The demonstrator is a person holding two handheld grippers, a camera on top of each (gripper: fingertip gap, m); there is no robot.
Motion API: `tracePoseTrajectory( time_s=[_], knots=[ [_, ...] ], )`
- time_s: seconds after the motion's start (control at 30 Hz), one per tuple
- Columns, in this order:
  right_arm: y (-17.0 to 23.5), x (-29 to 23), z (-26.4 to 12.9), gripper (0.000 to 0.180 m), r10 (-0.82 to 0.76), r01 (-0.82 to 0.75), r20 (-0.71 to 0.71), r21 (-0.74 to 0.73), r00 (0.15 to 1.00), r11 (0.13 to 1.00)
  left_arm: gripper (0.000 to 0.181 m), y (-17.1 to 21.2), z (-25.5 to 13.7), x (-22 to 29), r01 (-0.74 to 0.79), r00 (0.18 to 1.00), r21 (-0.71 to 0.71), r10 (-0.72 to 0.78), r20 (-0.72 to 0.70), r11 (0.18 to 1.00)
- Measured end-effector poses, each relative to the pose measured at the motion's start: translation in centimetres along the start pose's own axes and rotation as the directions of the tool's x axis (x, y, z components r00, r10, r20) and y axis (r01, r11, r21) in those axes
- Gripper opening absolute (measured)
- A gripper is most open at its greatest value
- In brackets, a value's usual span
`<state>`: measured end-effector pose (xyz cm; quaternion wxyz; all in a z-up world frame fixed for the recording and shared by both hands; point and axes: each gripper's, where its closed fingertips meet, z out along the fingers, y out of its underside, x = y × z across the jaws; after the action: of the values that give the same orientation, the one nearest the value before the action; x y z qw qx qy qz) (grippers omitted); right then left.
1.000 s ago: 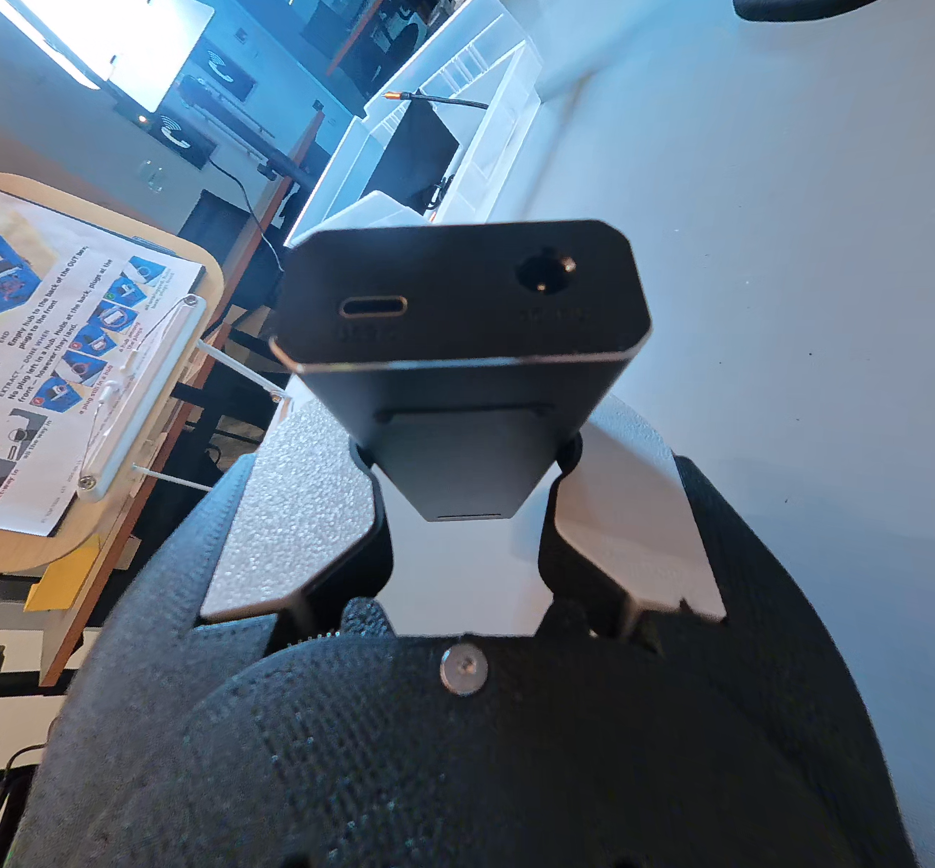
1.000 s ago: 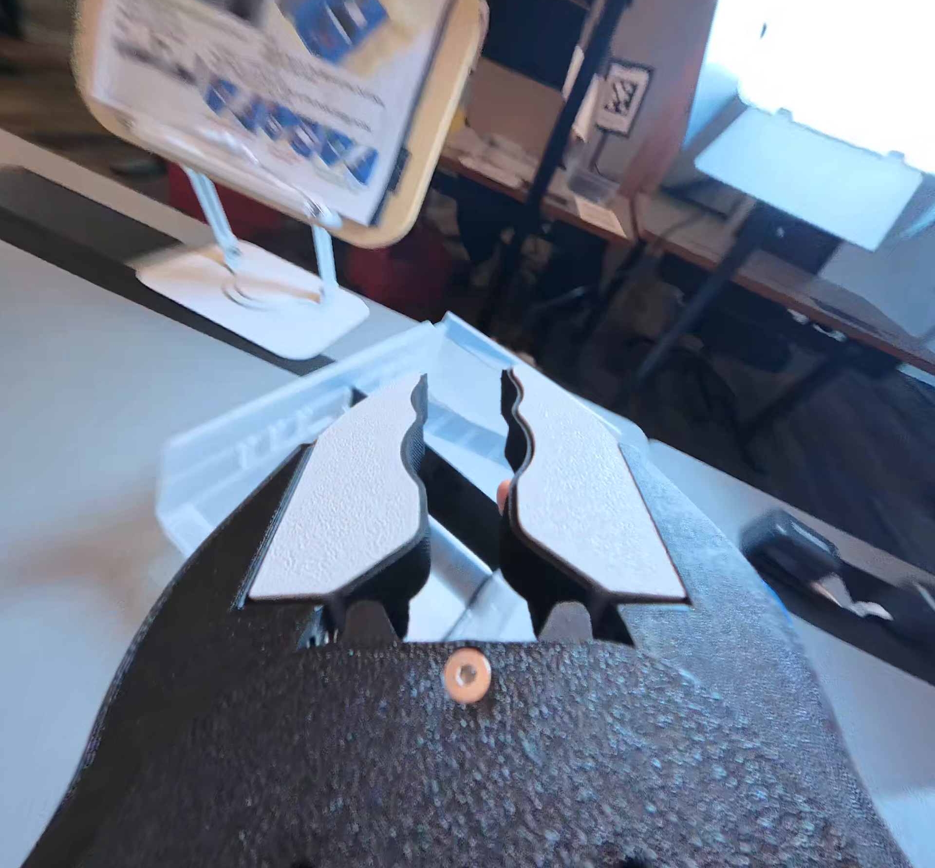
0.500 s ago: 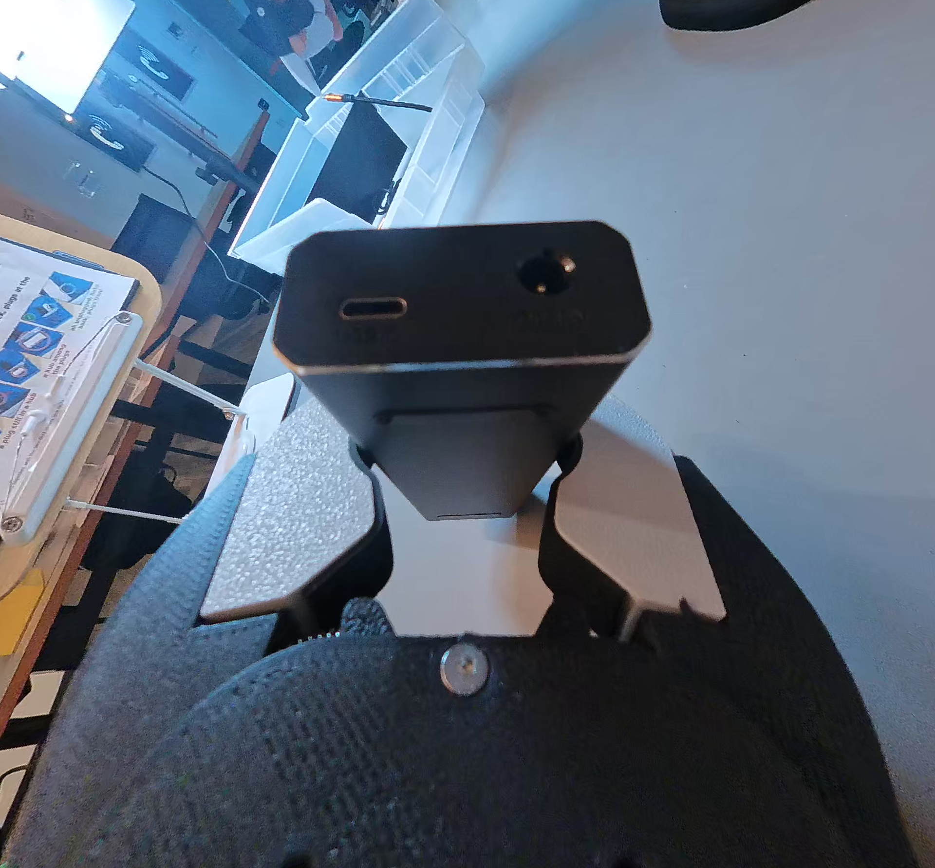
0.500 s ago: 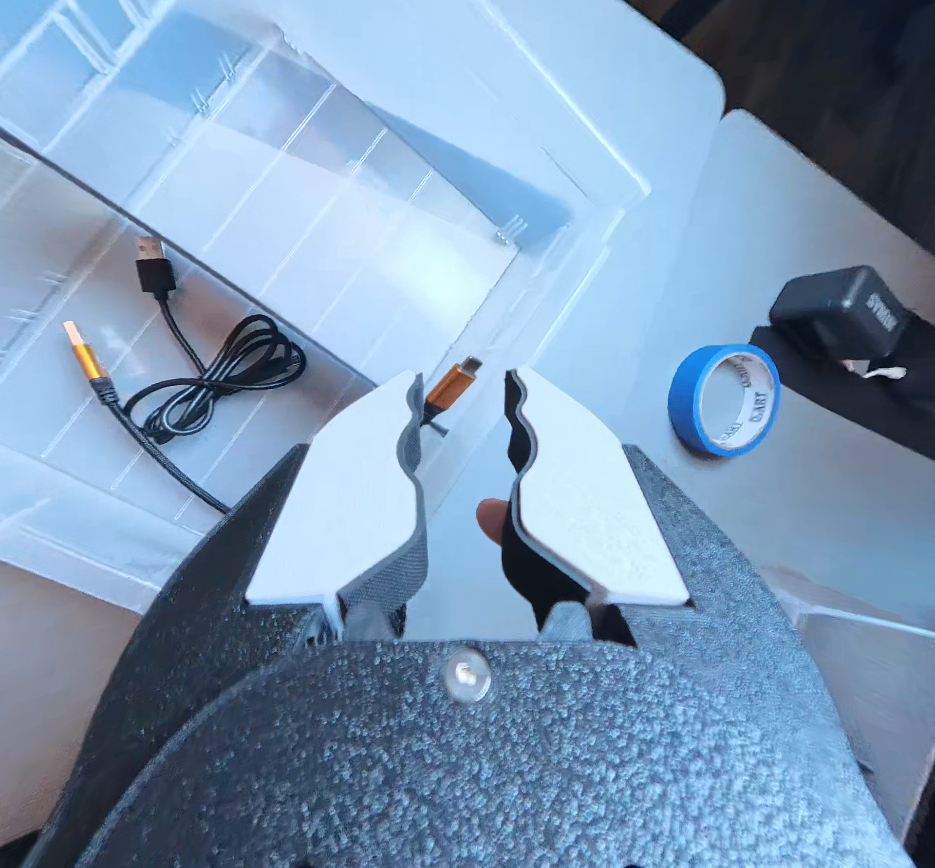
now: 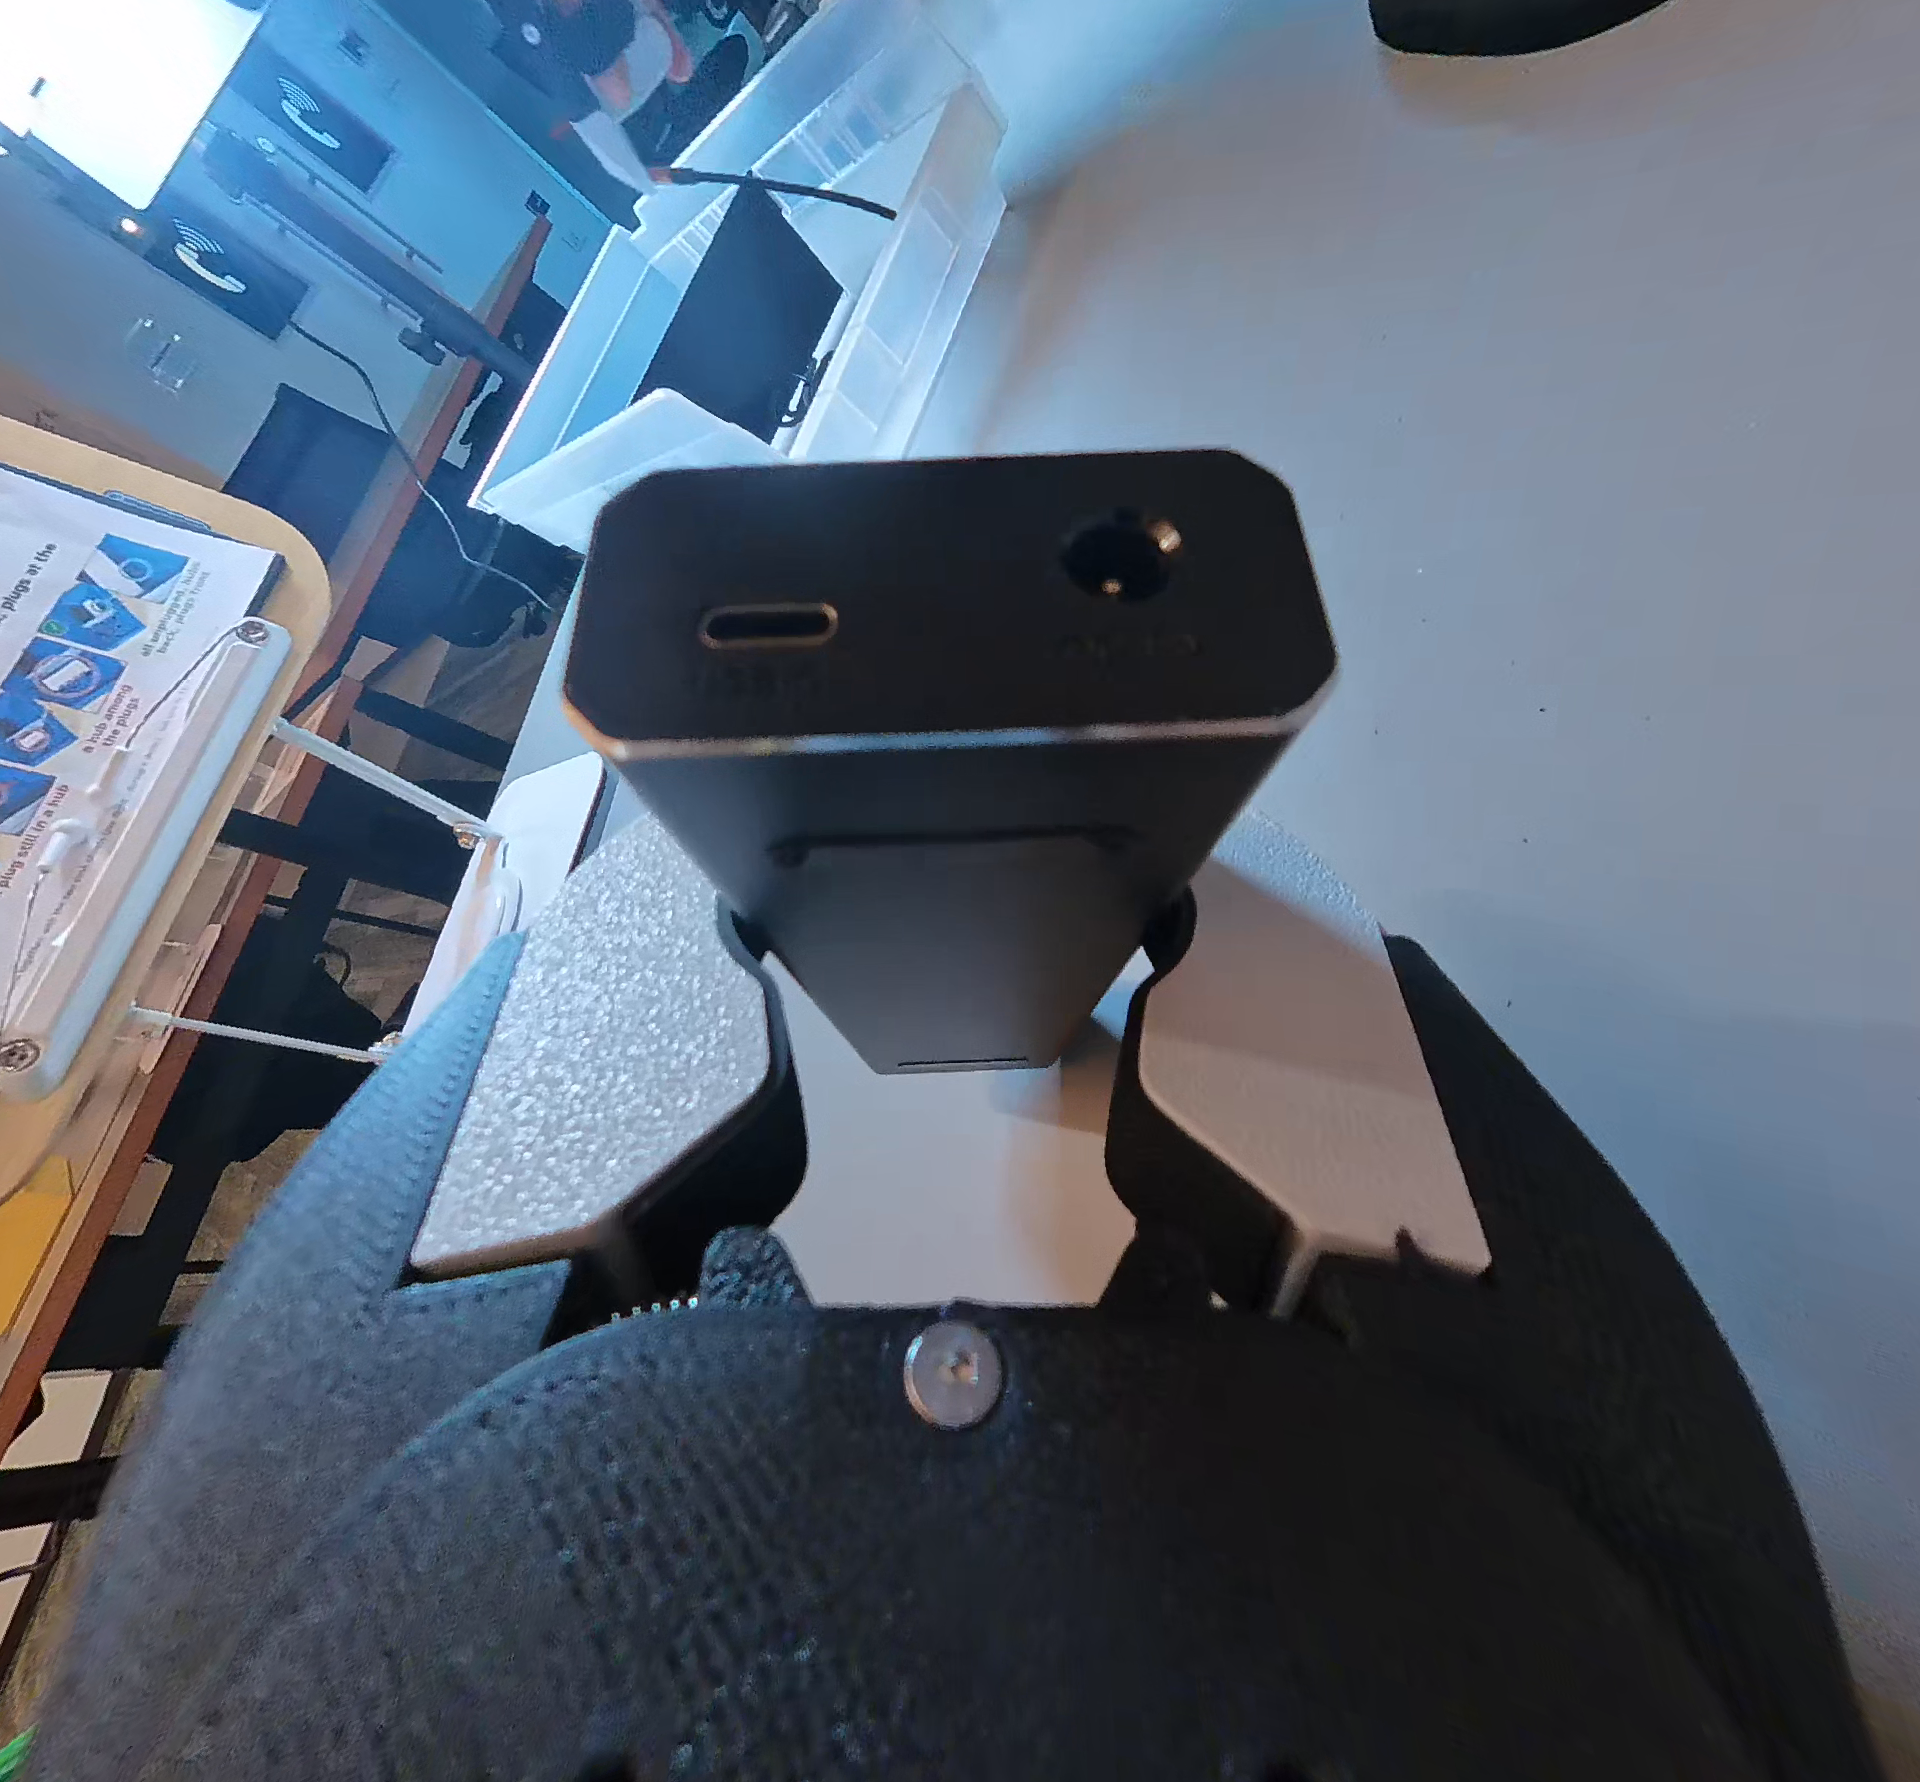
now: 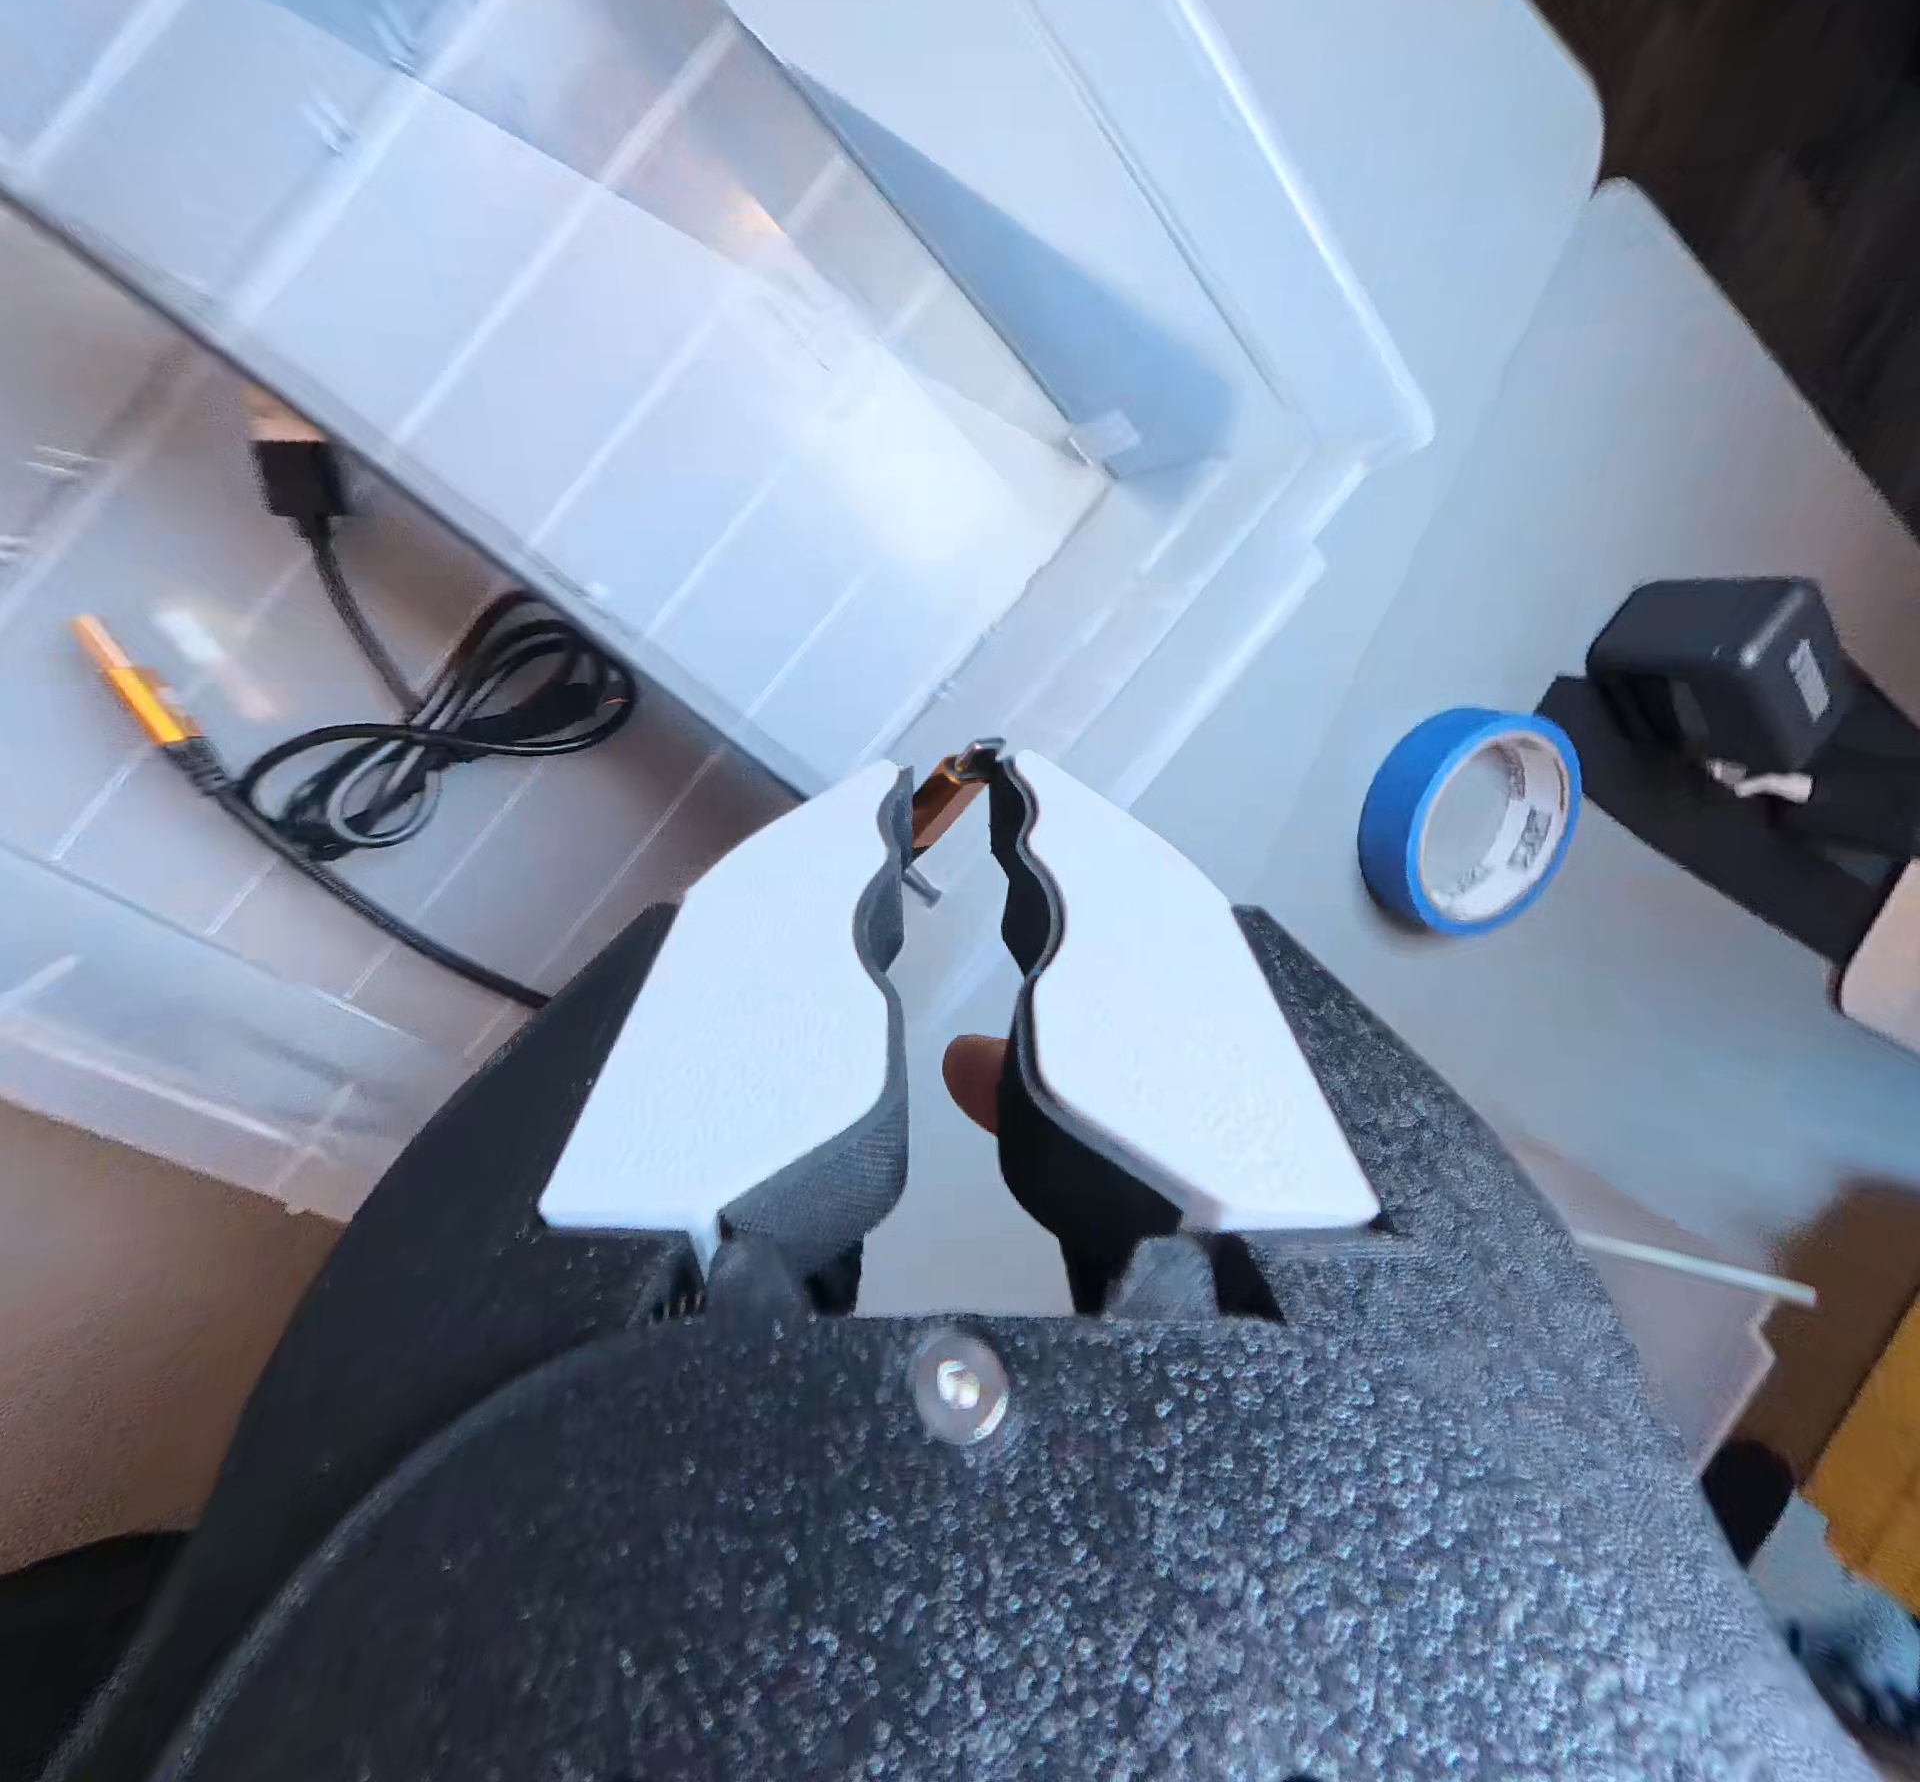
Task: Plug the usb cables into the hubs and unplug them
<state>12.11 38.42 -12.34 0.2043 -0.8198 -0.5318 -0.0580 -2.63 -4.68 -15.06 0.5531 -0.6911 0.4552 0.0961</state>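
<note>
Left tool [image 5: 956, 911] was clamped on the black hub [image 5: 951, 683], held above the white tabletop [image 5: 1507, 402] with its port end facing the camera. Right tool [image 6: 945, 776] stood narrowly open, tips around an orange plug [image 6: 943, 802]; contact could not be confirmed. Its cable [image 6: 416, 922] ran over the rim of a clear bin [image 6: 623, 382], beside a coiled black cable [image 6: 436, 745]. Blue tape roll [image 6: 1470, 818] and black adapter [image 6: 1725, 662] lay right of the bin.
</note>
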Motion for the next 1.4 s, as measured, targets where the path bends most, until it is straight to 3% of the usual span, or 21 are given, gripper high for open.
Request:
tracePoseTrajectory(
  time_s=[0.03, 0.2, 0.4, 0.5, 0.6, 0.7, 0.77, 0.93, 1.1, 1.2, 1.3, 1.4],
  knots=[
    [-0.8, -1.1, -0.8, 0.014, -0.051, 0.049, 0.044, 0.058, 0.998, 0.997, 0.071, 0.0, 0.0, 0.0, -0.002, 1.000, 0.000, 0.002, -0.001, 1.000],
    [-2.4, -8.7, -3.3, 0.012, -0.433, 0.383, 0.124, 0.299, 0.893, 0.874, 0.072, -0.2, 0.2, 0.2, -0.020, 1.000, -0.004, 0.020, -0.004, 1.000],
    [-1.3, -14.2, 1.3, 0.016, -0.617, 0.596, -0.009, 0.272, 0.787, 0.755, 0.071, -0.7, 0.2, 0.6, -0.030, 1.000, 0.006, 0.030, -0.005, 1.000],
    [-3.1, -15.8, -0.8, 0.029, -0.568, 0.507, 0.014, 0.431, 0.823, 0.746, 0.071, -1.5, -0.2, 0.2, -0.035, 0.999, 0.052, 0.034, 0.024, 0.998],
    [-6.2, -17.2, -7.8, 0.042, -0.481, 0.295, 0.070, 0.709, 0.874, 0.641, 0.072, -2.7, -0.8, -0.4, -0.033, 0.998, 0.128, 0.026, 0.061, 0.991],
    [-5.9, -21.4, -15.0, 0.042, -0.560, 0.185, 0.133, 0.861, 0.818, 0.474, 0.072, -4.0, -1.4, -0.7, -0.019, 0.997, 0.202, 0.004, 0.073, 0.979],
    [-3.8, -25.7, -17.2, 0.047, -0.671, 0.235, 0.102, 0.889, 0.735, 0.393, 0.072, -5.0, -1.8, -0.6, 0.018, 0.998, 0.259, -0.033, 0.053, 0.966],
    [3.3, -37.4, -16.2, 0.063, -0.875, 0.383, 0.054, 0.885, 0.480, 0.264, 0.072, -7.7, -3.0, -0.5, 0.175, 0.984, 0.420, -0.173, -0.043, 0.891],
    [5.0, -44.3, -16.2, 0.076, -0.898, 0.358, -0.040, 0.924, 0.438, 0.134, 0.072, -10.1, -4.5, -0.4, 0.353, 0.935, 0.567, -0.287, -0.206, 0.744],
    [4.8, -46.6, -17.7, 0.074, -0.907, 0.312, -0.048, 0.945, 0.418, 0.094, 0.072, -10.9, -5.0, -0.1, 0.398, 0.917, 0.608, -0.298, -0.264, 0.687],
    [4.3, -47.4, -18.2, 0.063, -0.895, 0.309, -0.076, 0.948, 0.439, 0.071, 0.072, -10.9, -5.6, -0.7, 0.386, 0.922, 0.629, -0.300, -0.244, 0.674],
    [4.4, -47.2, -18.1, 0.062, -0.903, 0.320, -0.030, 0.940, 0.429, 0.120, 0.072, -10.6, -5.4, -0.8, 0.399, 0.917, 0.601, -0.318, -0.243, 0.692]
  ],
)
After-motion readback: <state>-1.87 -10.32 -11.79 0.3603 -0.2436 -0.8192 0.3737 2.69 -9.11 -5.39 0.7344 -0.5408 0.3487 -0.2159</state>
